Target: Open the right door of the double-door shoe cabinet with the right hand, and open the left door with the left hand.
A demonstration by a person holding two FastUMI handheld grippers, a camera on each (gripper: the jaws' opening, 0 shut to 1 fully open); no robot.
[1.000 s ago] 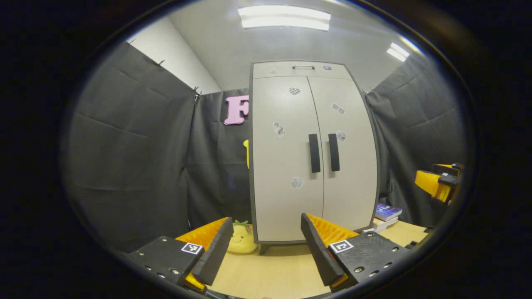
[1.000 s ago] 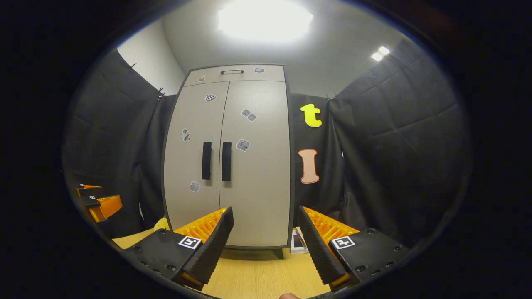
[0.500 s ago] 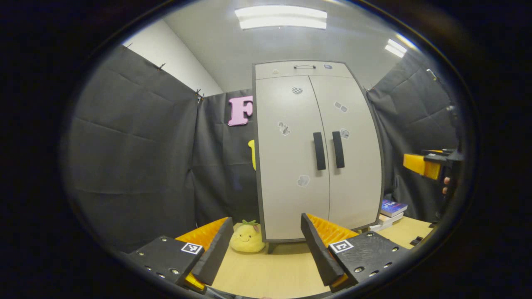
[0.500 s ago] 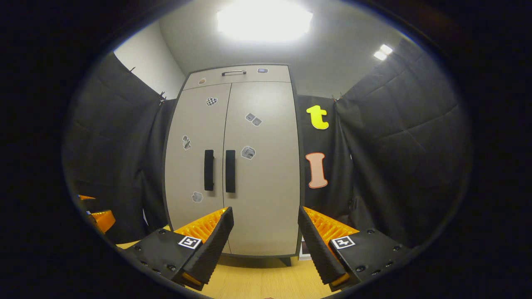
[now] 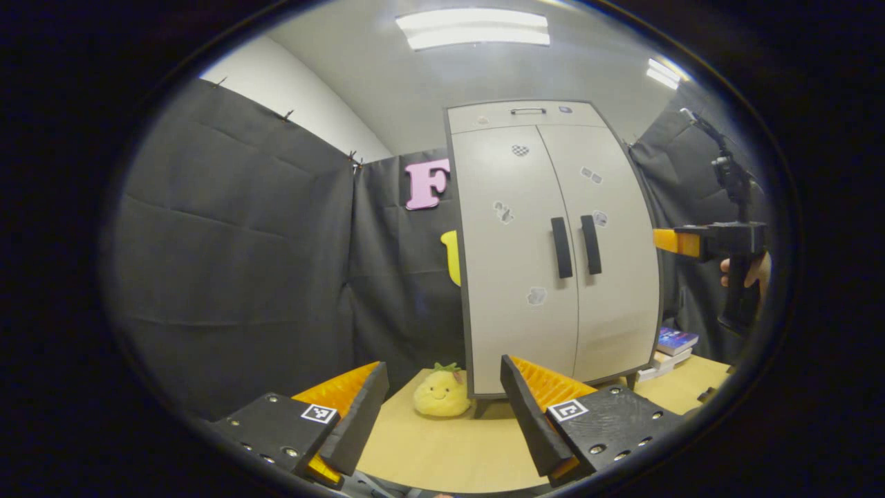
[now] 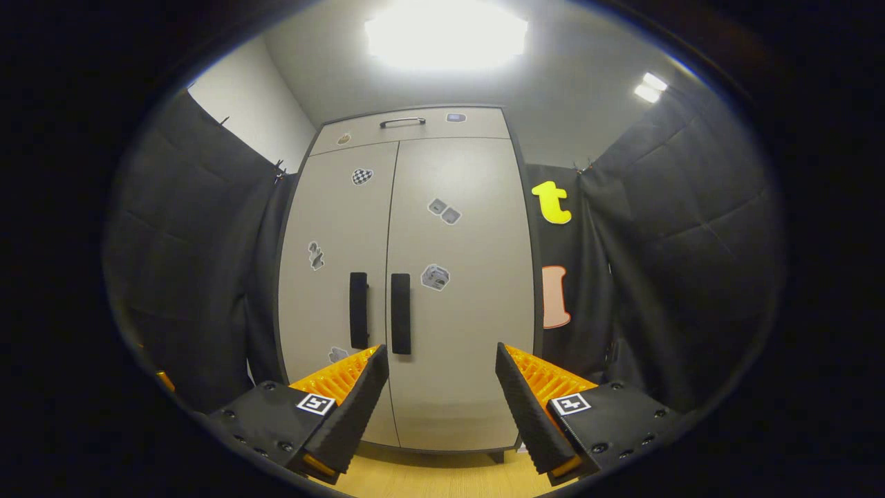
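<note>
Right gripper view looks along the right gripper (image 6: 442,394), whose fingers stand spread wide with nothing between them, short of the shoe cabinet (image 6: 408,277) and not touching it. Ahead and slightly to the left of that gap is the right door handle (image 6: 400,313), a dark bar running straight up and down, just beside its twin, the left door handle (image 6: 358,310), with the door seam between them. Both doors are shut. The bar's long axis is vertical, so my judgement is that the fingers, which open sideways, already suit it: the coming move calls for a forward reach with a small shift left until the bar sits between the pads.

In the left gripper view the left gripper (image 5: 442,408) is likewise released and empty, low over the wooden table (image 5: 442,449) and well apart from the cabinet. From there the left handle (image 5: 561,247) lies up and to the right. The right gripper (image 5: 681,242), held by a hand (image 5: 750,270), shows at the far right, level with the handles and nearer the cabinet front, so the right side looks the readier of the two. A yellow plush toy (image 5: 441,393) sits by the cabinet's base, and books (image 5: 667,344) lie on its other side
</note>
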